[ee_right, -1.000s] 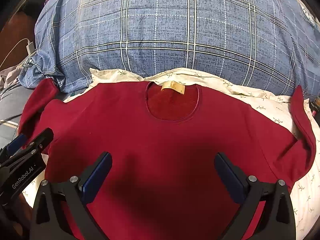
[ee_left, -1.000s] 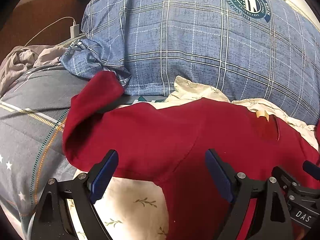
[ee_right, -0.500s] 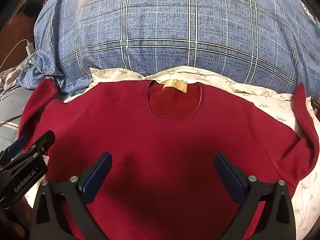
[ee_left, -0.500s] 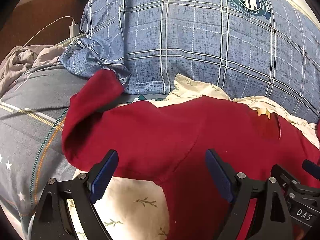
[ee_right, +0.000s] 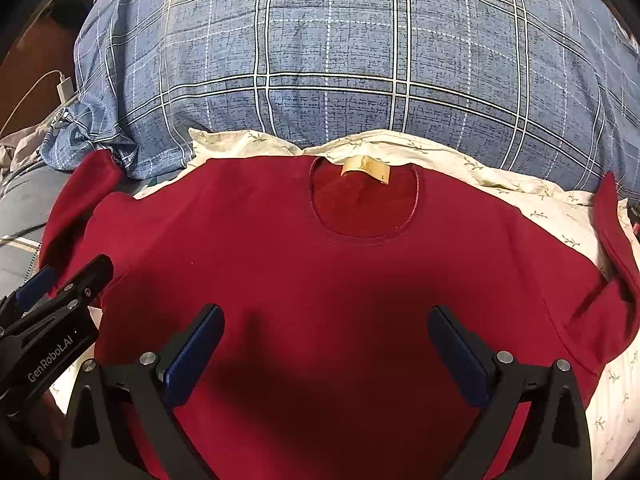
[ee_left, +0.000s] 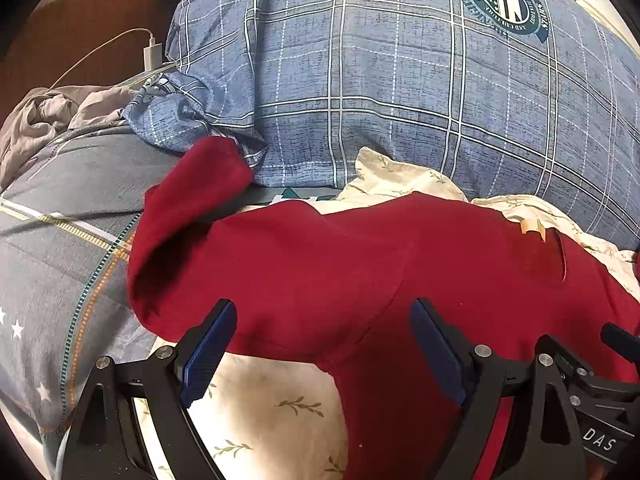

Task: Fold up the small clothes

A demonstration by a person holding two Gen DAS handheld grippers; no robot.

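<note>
Bed with leaf-print sheet point(ee_right: 560, 200): red sweatshirt point(ee_right: 320, 280) lies flat on it, neckline toward the blue plaid duvet point(ee_right: 340, 60), sleeves spread left-right. Left gripper point(ee_left: 322, 344) hovers over the left armpit, wide open, empty. Right gripper point(ee_right: 326, 348) hovers over the chest, wide open, empty.

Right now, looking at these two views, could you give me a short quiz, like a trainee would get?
1. True or false: the right gripper is clamped on the red shirt.
2. What colour is the tag in the collar: A green, B tan, C black?
3. What lies directly under the shirt?

Key: 1 false, both it and the left gripper are open above the shirt. 2 B. 3 a cream sheet with a leaf print, in front of the blue plaid pillow.
</note>
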